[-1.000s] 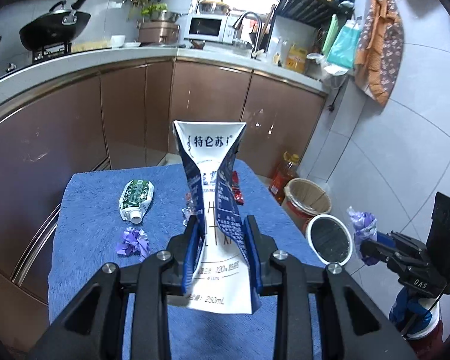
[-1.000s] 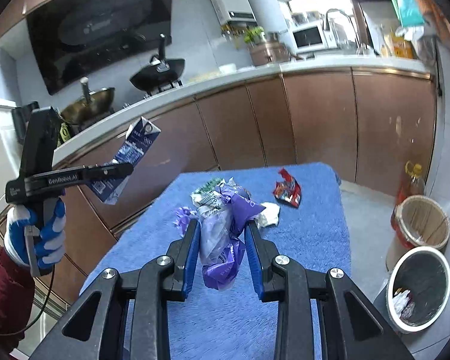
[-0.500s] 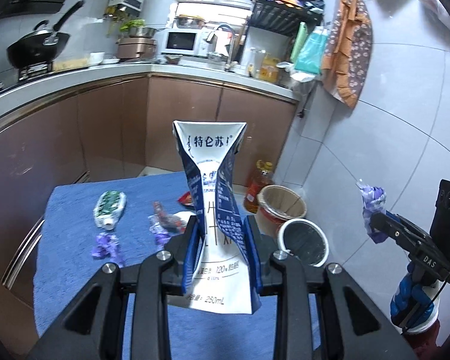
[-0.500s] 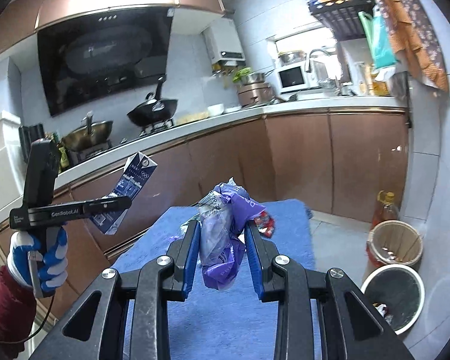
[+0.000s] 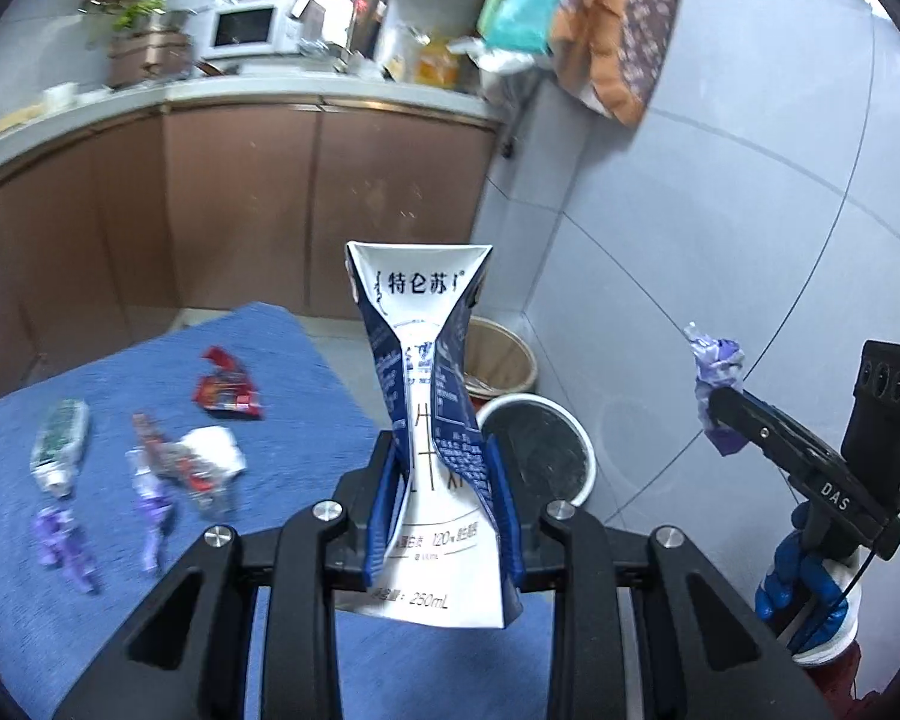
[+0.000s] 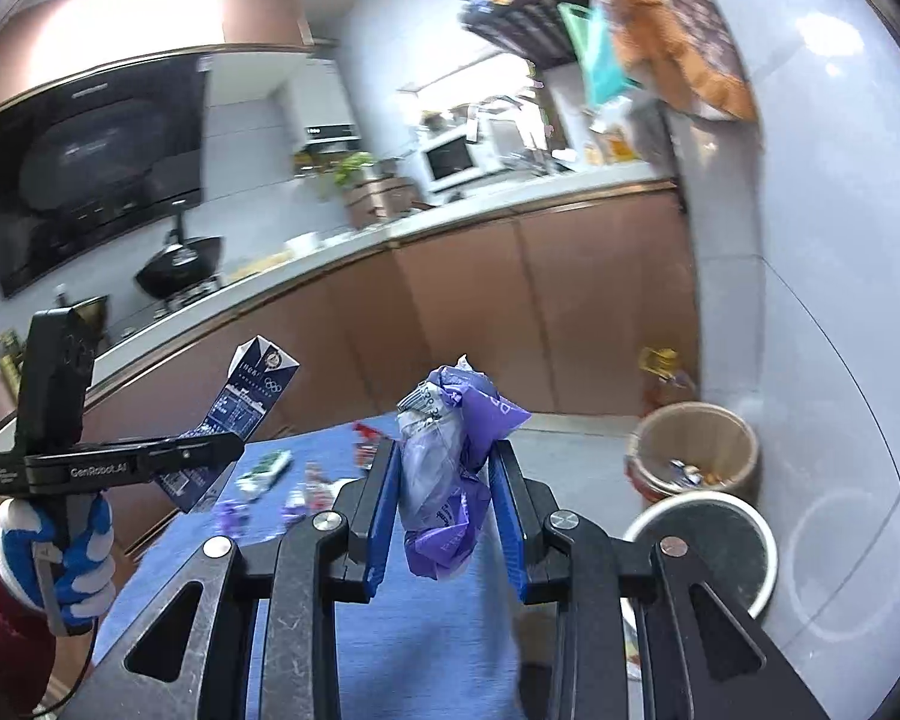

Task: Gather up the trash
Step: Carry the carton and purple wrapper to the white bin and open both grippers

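**Left-wrist view: two pieces in hand, the rest waiting on the table**

Left-wrist view showed a kitchen of brown cabinets [image 5: 240,210] under a pale counter, grey tiled walls and floor, a microwave [image 5: 243,30] at the back and bags hanging at the corner. Below stood the table [image 5: 306,354], covered in blue towel.

The job looked partly done. On the floor past the table's far corner sat two bins, touching: a tan one [image 6: 693,441] with some scraps already in it, and a white-rimmed one [image 6: 705,549], which looked nearly empty from here.

Both grippers were loaded and out toward the bins. The left gripper [image 5: 441,513] was clamped on a flattened blue-and-white carton [image 5: 429,420], held upright. The right gripper [image 6: 444,513] pinched a crumpled purple wrapper [image 6: 450,468].

Left on the towel: a white wad [image 5: 213,447], a red wrapper [image 5: 225,387], a green-and-white tube [image 5: 60,438], and purple scraps [image 5: 60,540], blurred, all well apart from the bins.
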A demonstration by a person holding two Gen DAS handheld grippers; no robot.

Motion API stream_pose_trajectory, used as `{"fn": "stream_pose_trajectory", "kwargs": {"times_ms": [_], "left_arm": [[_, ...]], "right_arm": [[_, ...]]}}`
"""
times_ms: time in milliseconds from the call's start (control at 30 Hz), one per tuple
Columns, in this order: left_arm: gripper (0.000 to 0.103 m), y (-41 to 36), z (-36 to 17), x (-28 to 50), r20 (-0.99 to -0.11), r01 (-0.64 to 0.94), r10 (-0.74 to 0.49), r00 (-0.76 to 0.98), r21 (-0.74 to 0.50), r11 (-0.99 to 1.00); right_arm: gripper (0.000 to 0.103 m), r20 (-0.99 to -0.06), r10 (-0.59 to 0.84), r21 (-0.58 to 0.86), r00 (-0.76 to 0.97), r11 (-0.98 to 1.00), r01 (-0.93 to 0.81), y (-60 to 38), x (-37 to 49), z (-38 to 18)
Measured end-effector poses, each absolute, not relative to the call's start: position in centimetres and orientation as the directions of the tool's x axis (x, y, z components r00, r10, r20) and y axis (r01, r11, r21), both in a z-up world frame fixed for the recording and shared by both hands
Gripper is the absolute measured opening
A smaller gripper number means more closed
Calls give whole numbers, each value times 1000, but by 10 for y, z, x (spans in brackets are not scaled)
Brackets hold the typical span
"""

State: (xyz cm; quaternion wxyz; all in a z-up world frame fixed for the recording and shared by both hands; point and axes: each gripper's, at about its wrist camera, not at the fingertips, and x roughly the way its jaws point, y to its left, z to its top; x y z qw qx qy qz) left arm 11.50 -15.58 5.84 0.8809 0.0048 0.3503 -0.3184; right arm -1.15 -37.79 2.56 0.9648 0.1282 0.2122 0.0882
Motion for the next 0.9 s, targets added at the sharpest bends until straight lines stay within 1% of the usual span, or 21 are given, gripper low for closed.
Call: {"fn": "stream_pose_trajectory", "kwargs": {"times_ms": [200,467,700,900], "left_arm": [[28,-233,10,156,-699,618,-568,435,-227,753],[28,-323,-63,203,-774,669,-574,268,-279,689],[28,-389,-118,235,-818,680,-555,151,-322,659],[28,-433,-148,259,-831,673,-546,107,-344,655]], "right_arm": [[28,-456,162,317,875,948,-11,-422,13,-19],[28,-564,102,338,819,934,117,-475,50,-83],[29,-648,49,337,760,914,228,-514,75,-131],[30,-698,19,317,716,905,285,-535,93,-160]]}}
